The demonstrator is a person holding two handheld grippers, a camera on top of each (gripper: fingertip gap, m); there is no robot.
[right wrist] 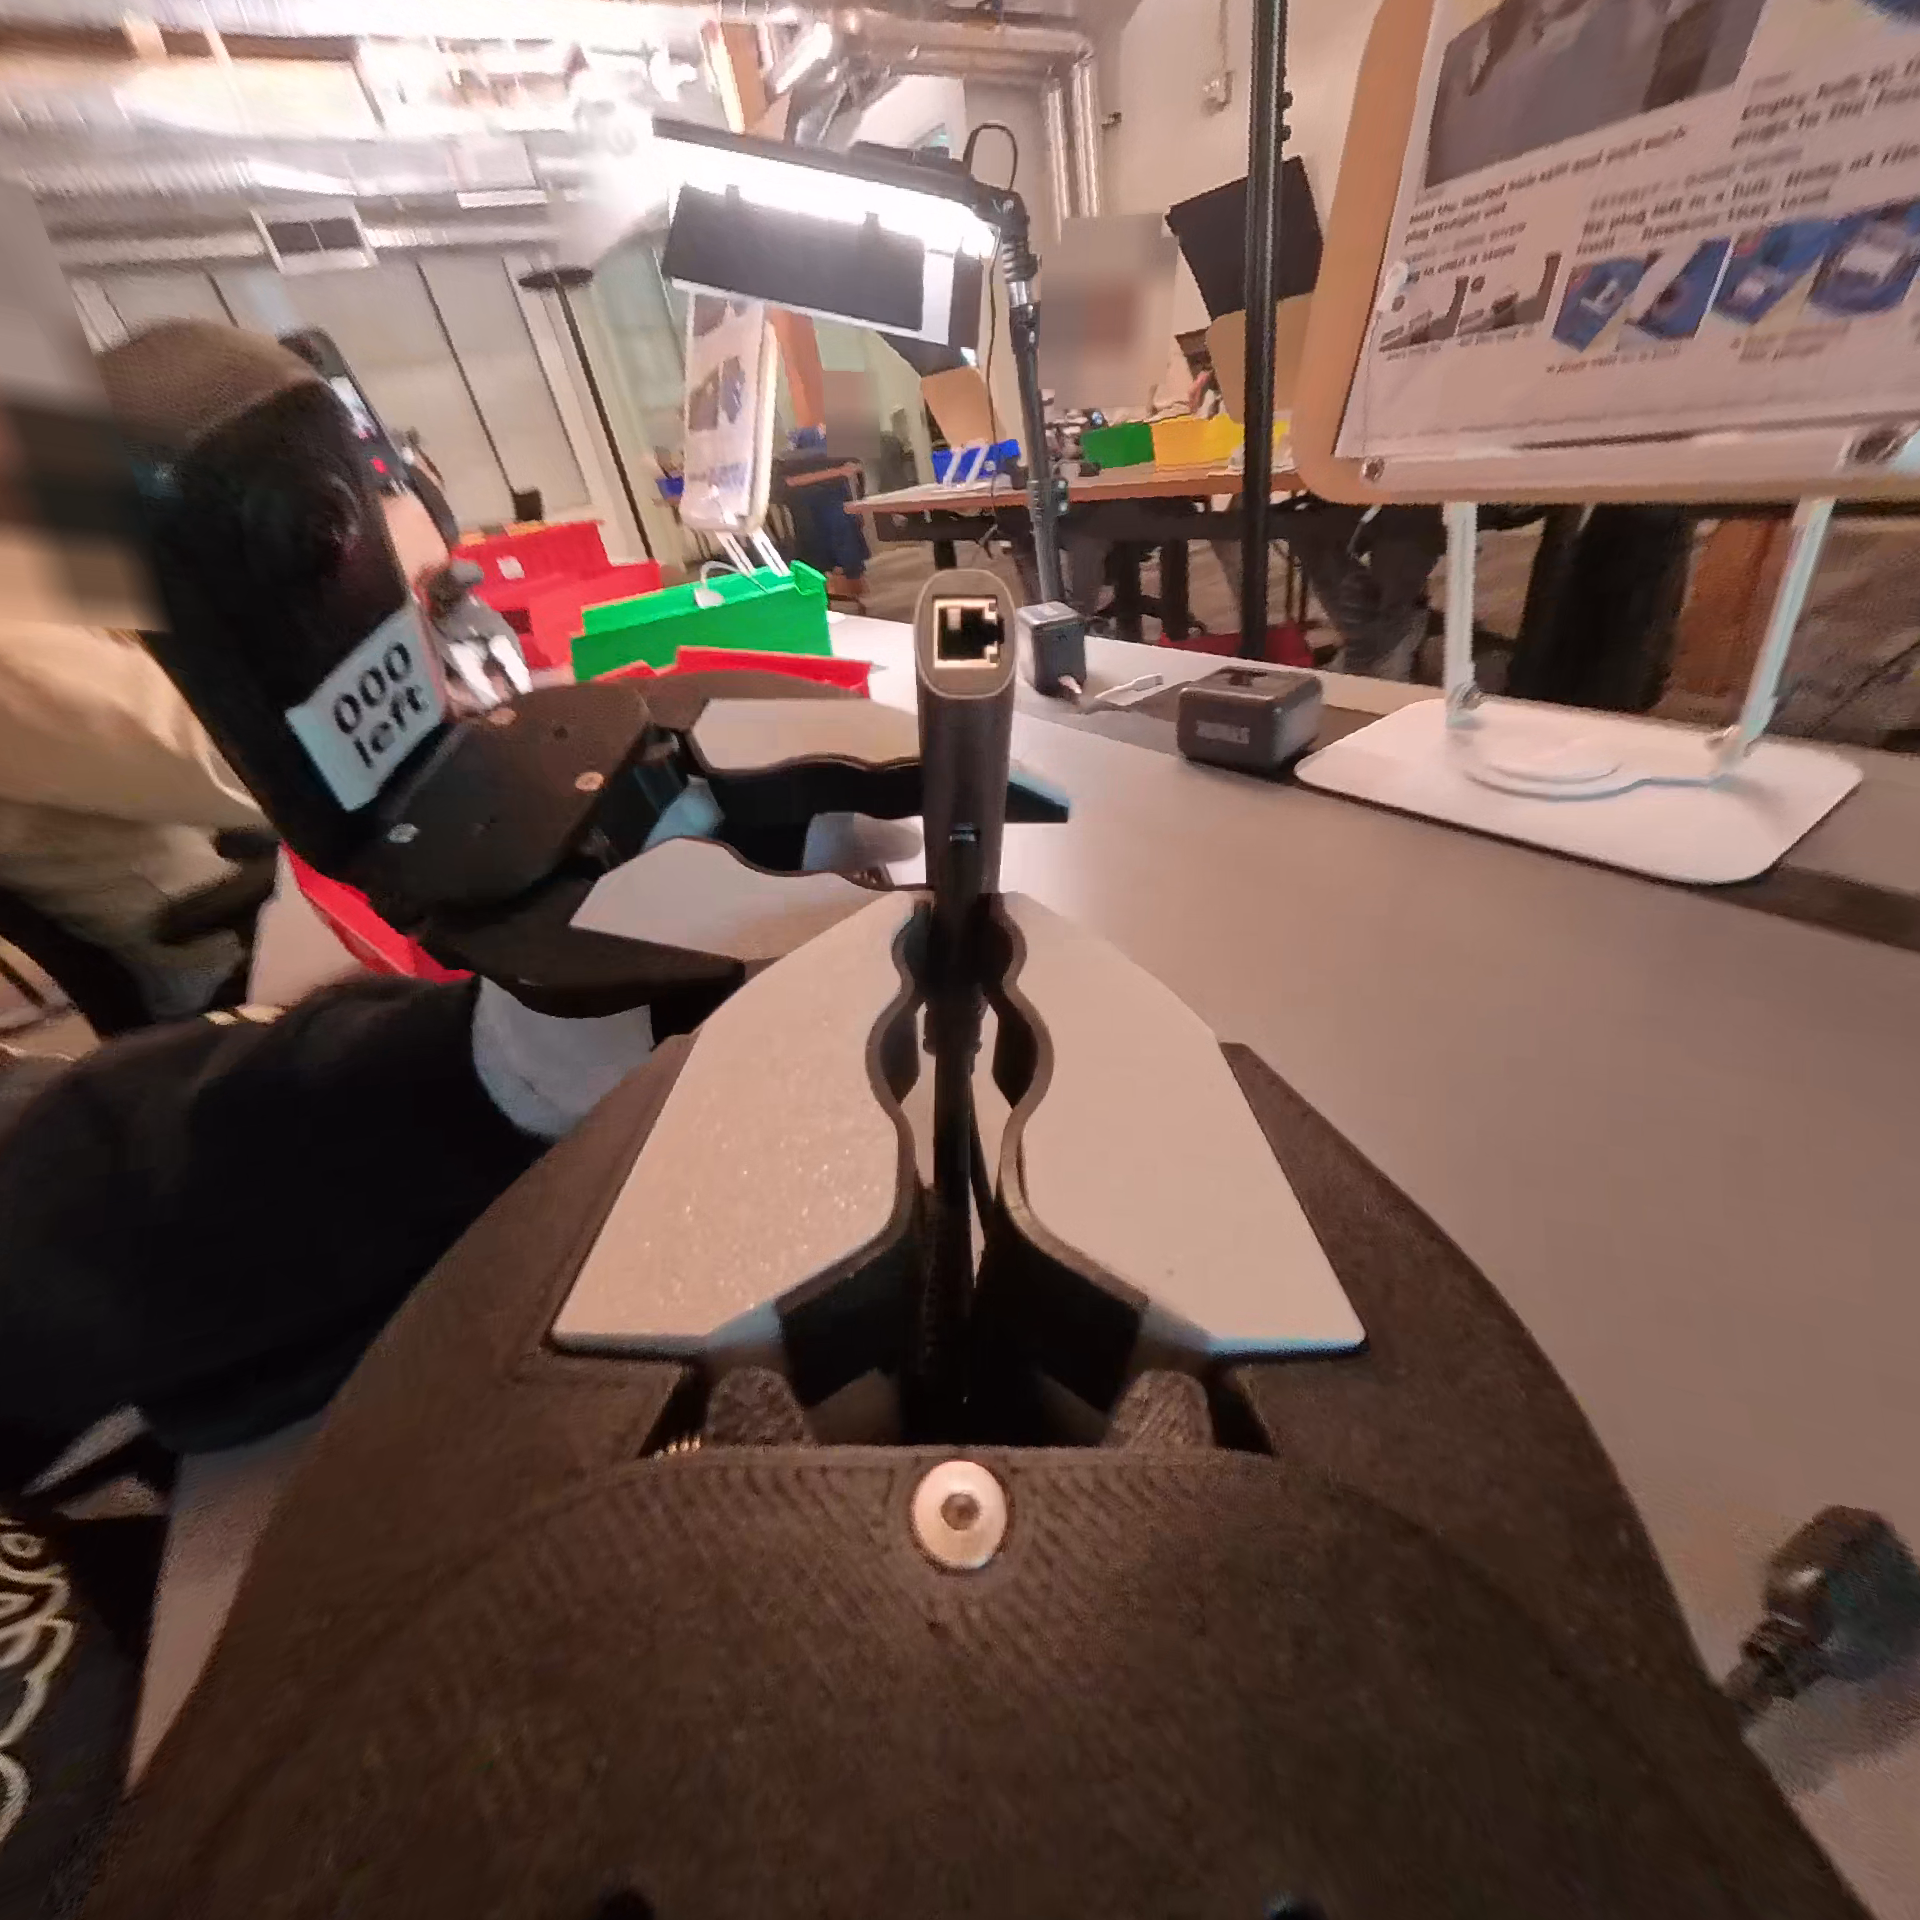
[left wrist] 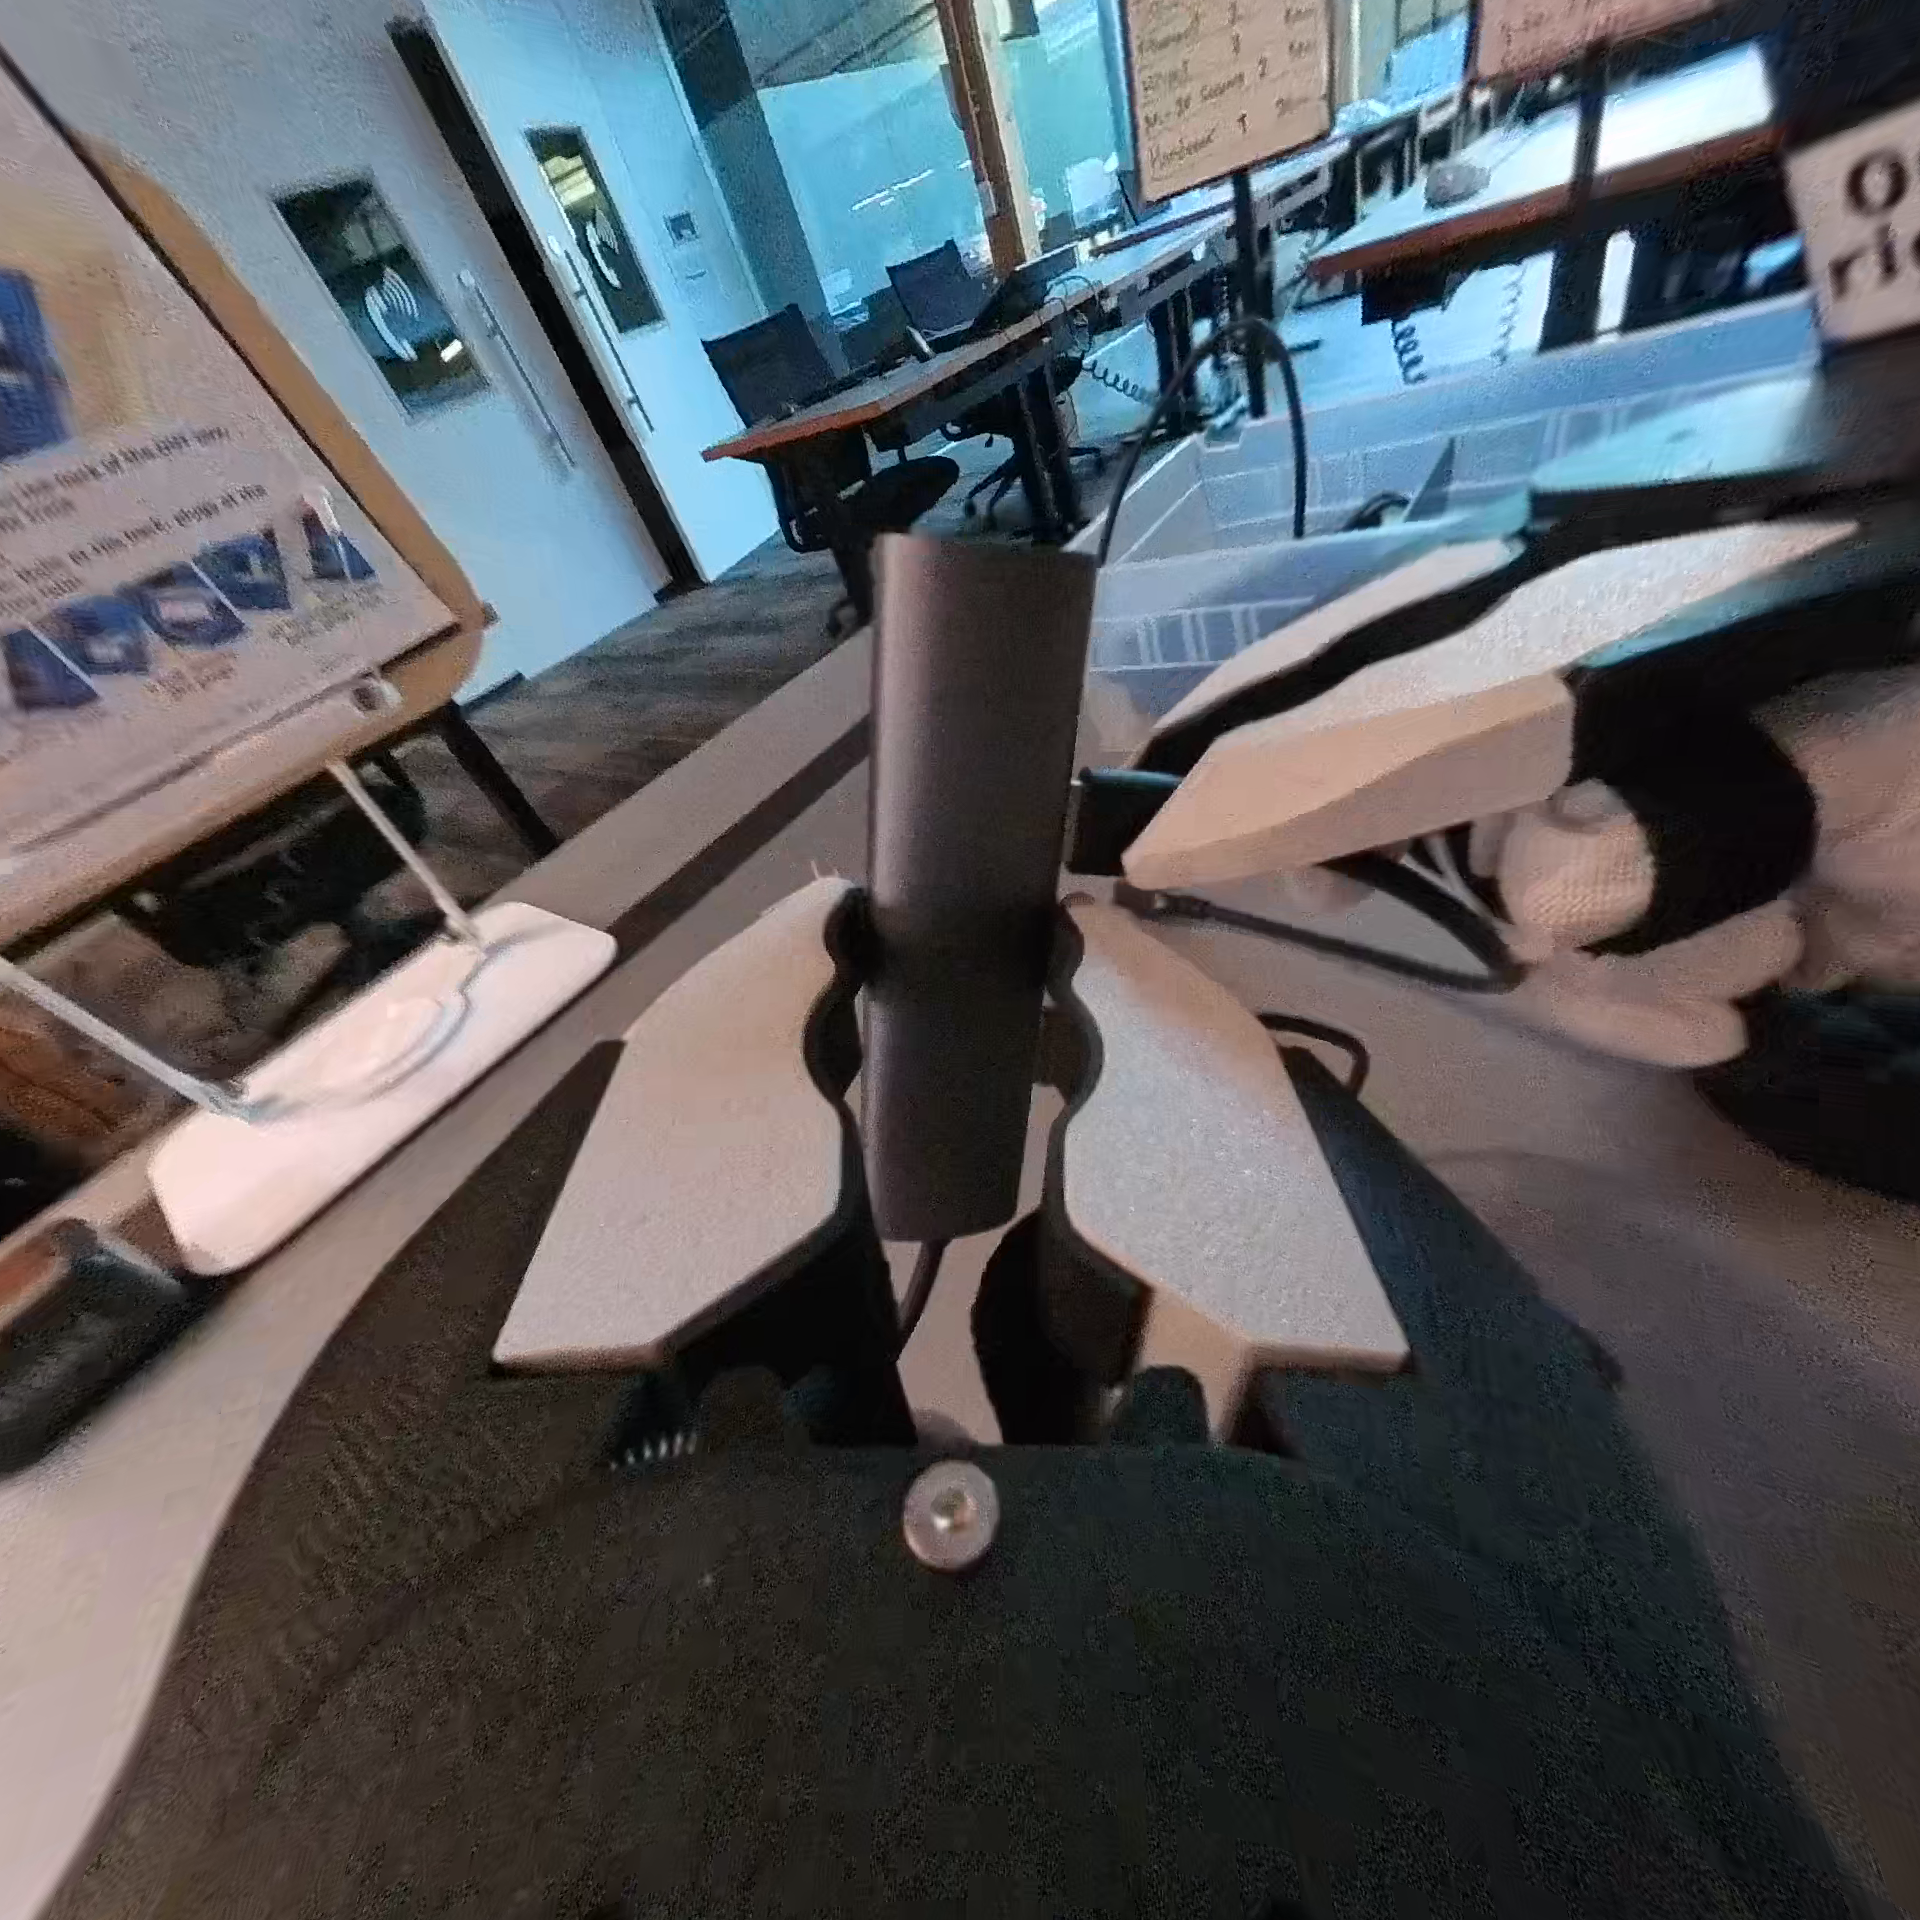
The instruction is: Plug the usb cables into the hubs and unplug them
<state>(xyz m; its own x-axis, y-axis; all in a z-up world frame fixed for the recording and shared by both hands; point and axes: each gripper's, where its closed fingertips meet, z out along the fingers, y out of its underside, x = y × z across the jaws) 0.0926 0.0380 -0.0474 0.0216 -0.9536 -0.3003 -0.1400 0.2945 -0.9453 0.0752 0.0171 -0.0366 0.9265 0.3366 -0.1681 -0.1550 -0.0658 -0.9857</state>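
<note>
My left gripper (left wrist: 956, 920) is shut on a dark grey USB hub (left wrist: 977, 748), a long bar held upright above the table. My right gripper (left wrist: 1138, 805) reaches in from the right, shut on a black USB plug (left wrist: 1096, 821) whose end meets the hub's right side. In the right wrist view my right gripper (right wrist: 956, 925) is shut on the plug (right wrist: 954, 997), with its black cable running back between the fingers. The hub (right wrist: 961, 748) stands just ahead with a square port on its top end. The left gripper (right wrist: 935, 821) clamps it from the left. How deep the plug sits is hidden.
A white stand base (right wrist: 1579, 779) holding an instruction board sits on the grey table (right wrist: 1455, 1039); it also shows in the left wrist view (left wrist: 395, 1060). A small black box (right wrist: 1247, 717) and a dark adapter (right wrist: 1055, 644) lie beyond the hub. Green and red bins (right wrist: 707, 623) stand at the far left.
</note>
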